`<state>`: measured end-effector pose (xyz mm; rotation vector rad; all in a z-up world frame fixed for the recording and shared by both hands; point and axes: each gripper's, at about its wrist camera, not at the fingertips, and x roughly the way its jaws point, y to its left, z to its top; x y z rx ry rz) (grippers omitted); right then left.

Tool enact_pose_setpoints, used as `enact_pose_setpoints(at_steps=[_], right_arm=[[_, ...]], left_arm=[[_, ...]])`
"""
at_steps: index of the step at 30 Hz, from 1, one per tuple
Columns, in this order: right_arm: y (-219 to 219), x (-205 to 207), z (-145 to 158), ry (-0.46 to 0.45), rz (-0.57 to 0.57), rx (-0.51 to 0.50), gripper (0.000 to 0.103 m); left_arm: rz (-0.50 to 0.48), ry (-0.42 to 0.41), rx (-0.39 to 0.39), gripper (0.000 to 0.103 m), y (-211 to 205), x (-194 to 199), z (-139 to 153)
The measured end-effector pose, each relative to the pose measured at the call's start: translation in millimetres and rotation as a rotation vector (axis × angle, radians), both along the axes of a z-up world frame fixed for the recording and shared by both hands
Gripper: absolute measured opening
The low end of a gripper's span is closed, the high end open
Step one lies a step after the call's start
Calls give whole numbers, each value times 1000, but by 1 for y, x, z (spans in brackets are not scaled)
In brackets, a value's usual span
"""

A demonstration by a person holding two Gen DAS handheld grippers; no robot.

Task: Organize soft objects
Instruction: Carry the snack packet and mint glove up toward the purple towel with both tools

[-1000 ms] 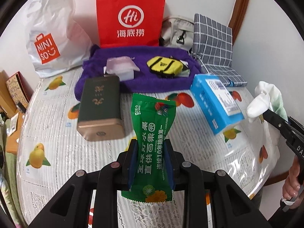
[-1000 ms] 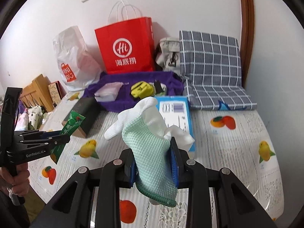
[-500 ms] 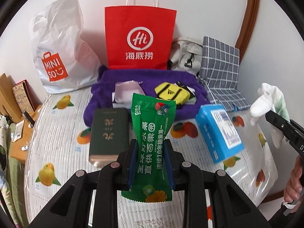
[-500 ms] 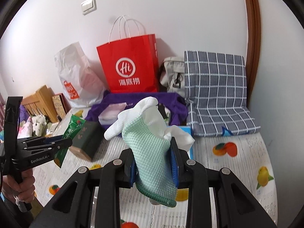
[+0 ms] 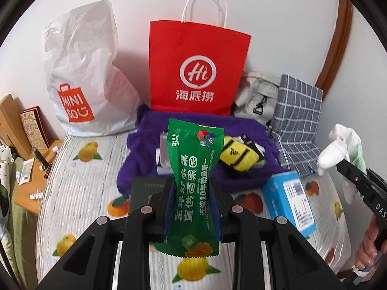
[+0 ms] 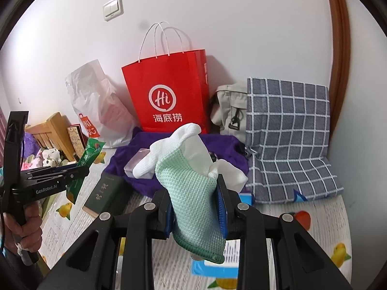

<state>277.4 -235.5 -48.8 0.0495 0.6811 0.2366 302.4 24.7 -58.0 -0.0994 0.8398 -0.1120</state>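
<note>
My left gripper (image 5: 192, 193) is shut on a green wipes packet (image 5: 193, 169), held upright above the table. The same packet (image 6: 83, 166) shows at the left of the right wrist view, with a hand under the left gripper (image 6: 81, 170). My right gripper (image 6: 196, 198) is shut on a mint-green and white glove (image 6: 193, 181), also seen at the right edge as the glove (image 5: 338, 149). A purple blanket (image 5: 241, 130) lies at the back of the table with a yellow pouch (image 5: 238, 157) on it.
A red paper bag (image 5: 197, 65) and a white plastic bag (image 5: 82, 77) stand against the wall. A grey checked cushion (image 6: 287, 145) leans at the right, a grey backpack (image 6: 228, 111) beside it. A dark green box (image 6: 106, 193) and a blue box (image 5: 290, 200) lie on the fruit-print tablecloth (image 5: 79, 193).
Both grippers have risen and pulled back from the table, each keeping its hold. The bags and the wall now fill more of both views.
</note>
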Motion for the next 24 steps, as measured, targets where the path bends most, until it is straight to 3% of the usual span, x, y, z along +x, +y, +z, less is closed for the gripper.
enact_pose_setpoints(at_steps=[24], right_arm=[[23, 114, 12, -24, 40, 25, 29]], left_arm=[[47, -18, -104, 26, 10, 97, 5]])
